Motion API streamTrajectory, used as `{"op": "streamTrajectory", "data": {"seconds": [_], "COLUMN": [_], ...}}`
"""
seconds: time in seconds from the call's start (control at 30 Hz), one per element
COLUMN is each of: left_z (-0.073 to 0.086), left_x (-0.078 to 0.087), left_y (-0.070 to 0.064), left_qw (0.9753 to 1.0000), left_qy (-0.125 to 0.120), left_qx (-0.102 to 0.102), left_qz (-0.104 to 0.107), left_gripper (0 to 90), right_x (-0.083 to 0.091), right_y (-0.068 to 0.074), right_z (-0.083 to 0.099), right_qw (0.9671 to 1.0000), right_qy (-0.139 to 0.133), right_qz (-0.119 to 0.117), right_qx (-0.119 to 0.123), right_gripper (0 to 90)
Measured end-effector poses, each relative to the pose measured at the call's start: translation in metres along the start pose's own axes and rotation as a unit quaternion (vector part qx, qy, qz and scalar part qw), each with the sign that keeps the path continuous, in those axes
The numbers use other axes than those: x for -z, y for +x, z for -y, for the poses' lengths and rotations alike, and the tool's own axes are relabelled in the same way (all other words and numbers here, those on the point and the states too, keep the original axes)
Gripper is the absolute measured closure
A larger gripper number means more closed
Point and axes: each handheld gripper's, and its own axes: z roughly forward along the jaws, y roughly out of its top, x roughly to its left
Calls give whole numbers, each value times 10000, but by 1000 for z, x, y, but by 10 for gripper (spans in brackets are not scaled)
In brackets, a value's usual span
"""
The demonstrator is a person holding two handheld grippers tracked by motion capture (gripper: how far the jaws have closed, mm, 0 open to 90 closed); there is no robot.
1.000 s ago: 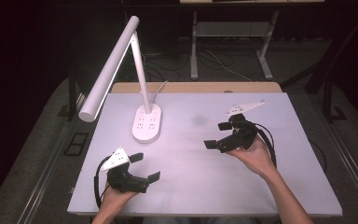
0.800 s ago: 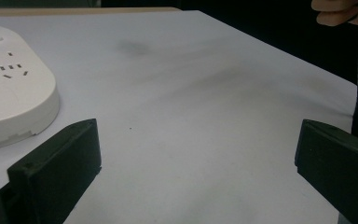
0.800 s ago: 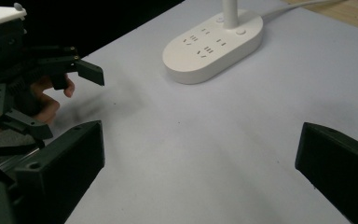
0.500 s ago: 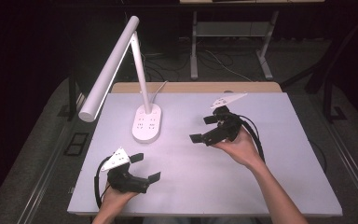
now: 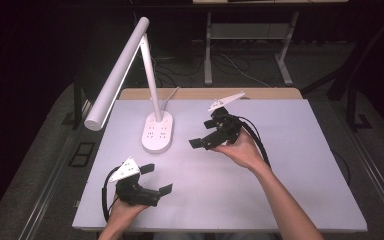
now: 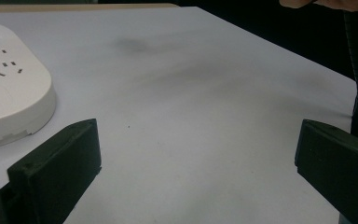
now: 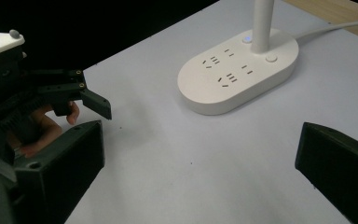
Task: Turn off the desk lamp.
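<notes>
A white desk lamp stands at the back left of the table; its oval base (image 5: 157, 132) carries several sockets and two buttons, and its long head (image 5: 115, 80) slants out over the left edge. My left gripper (image 5: 157, 178) rests near the front edge, open, holding nothing. In its own view the left gripper (image 6: 196, 172) has bare table between its jaws and the lamp base (image 6: 9, 93) at its left. My right gripper (image 5: 203, 133) hovers open just right of the base, pointing left. The right gripper (image 7: 200, 172) looks at the lamp base (image 7: 237, 74) and the left gripper (image 7: 51, 93).
The white table (image 5: 280, 190) has a wooden strip (image 5: 260, 93) along its far edge. The lamp's cord (image 7: 335, 28) runs off the back. Dark floor, metal table legs (image 5: 208, 50) and cables lie beyond. The right gripper's cable (image 5: 257, 142) loops over the table.
The right gripper has moved left and a little forward, closing in on the lamp base and turning its jaws toward it. The left gripper has stayed in place.
</notes>
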Motion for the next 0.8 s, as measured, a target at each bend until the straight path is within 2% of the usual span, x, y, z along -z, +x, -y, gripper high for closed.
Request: {"op": "streamTrajectory", "data": {"seconds": [0.4,0.57,0.8], "left_z": [0,0,0], "left_x": [0,0,1], "left_y": [-2,-1,-1], "left_qw": [10000,10000,10000], "left_qy": [6,-4,2], "left_qx": [-35,-31,-33], "left_qz": [47,65,80], "left_gripper": [0,0,0], "right_x": [-22,-34,-45], "right_y": [-8,-15,-25], "right_z": [-22,-31,-41], "right_qw": [9999,9999,9999], "right_qy": [79,148,106], "right_qz": [-46,-31,2], "right_qx": [70,34,-53], "right_gripper": [12,12,12]}}
